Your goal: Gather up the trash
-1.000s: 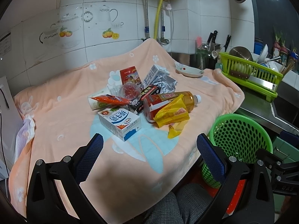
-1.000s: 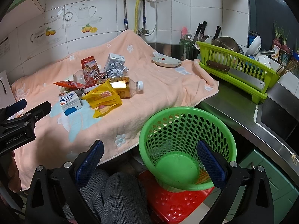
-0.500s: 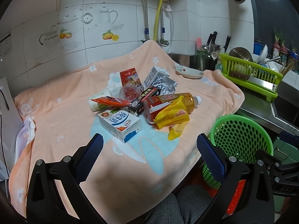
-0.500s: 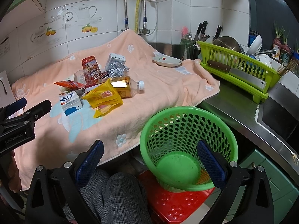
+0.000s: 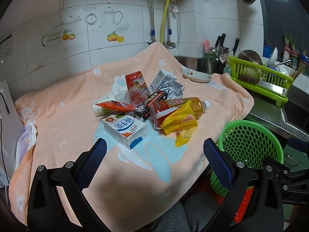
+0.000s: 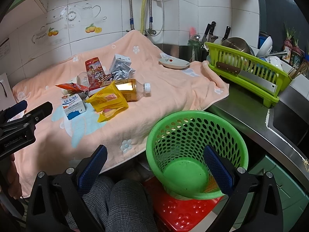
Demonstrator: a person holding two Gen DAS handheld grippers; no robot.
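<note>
Both wide apart, holding nothing: left gripper (image 5: 154, 152) over the blanket's (image 5: 67, 119) near edge, right gripper (image 6: 155, 160) above the basket (image 6: 195, 135). Mid-blanket, bottle (image 5: 179, 108) lying crosswise, cap toward the right edge.

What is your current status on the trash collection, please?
Left gripper and right gripper open, empty. Trash pile untouched on peach towel; green perforated plastic basket empty. Nothing blocking.

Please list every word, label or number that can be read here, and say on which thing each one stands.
"GenRobot.AI": on the left hand-held gripper, along its black body.
"DAS": on the right hand-held gripper, partly cut off.
Milk carton: large blue Chinese characters, too distorted to quote.
Bottle, yellow wrapper, red packet: print too small or blurred.
</note>
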